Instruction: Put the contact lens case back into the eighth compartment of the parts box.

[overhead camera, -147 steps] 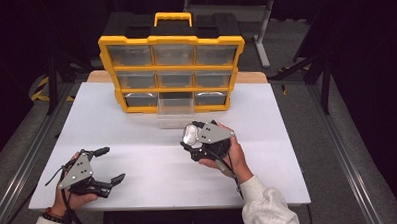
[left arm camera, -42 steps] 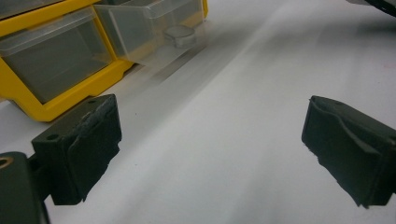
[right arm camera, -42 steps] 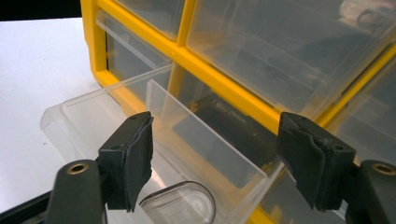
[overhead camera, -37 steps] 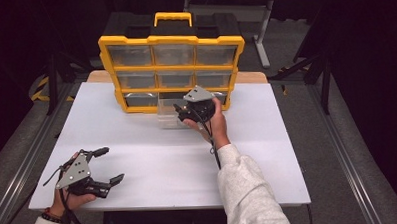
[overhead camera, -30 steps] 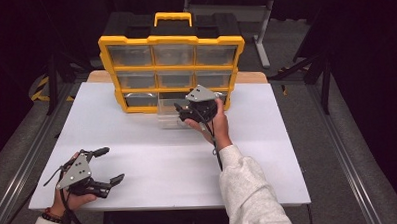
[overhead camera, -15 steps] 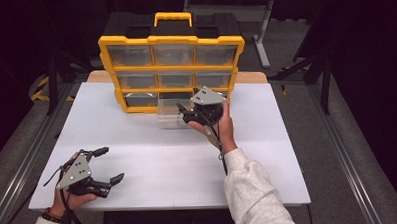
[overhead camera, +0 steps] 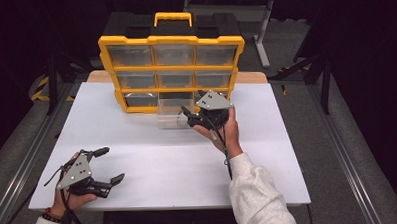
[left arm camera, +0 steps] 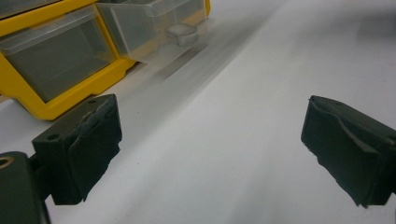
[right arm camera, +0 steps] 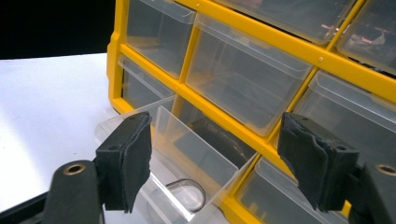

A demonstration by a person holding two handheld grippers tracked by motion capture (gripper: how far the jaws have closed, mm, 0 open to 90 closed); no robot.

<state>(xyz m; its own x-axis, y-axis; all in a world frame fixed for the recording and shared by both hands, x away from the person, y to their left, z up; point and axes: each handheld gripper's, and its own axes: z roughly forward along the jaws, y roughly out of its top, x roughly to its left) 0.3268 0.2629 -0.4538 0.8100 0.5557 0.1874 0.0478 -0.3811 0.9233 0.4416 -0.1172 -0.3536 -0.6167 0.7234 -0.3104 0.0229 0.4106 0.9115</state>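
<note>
White table on grey carpet (dark room beyond).

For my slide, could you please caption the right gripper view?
Right claw, jaws apart, above the pulled-out clear drawer of the yellow organizer.

One yellow organiser on the one white surface, and it carries nine clear drawers in three rows of three. One of them, the bottom-middle drawer, is pulled out. One black-and-yellow handle on top. Two tongs: left tongs, right tongs.
</note>
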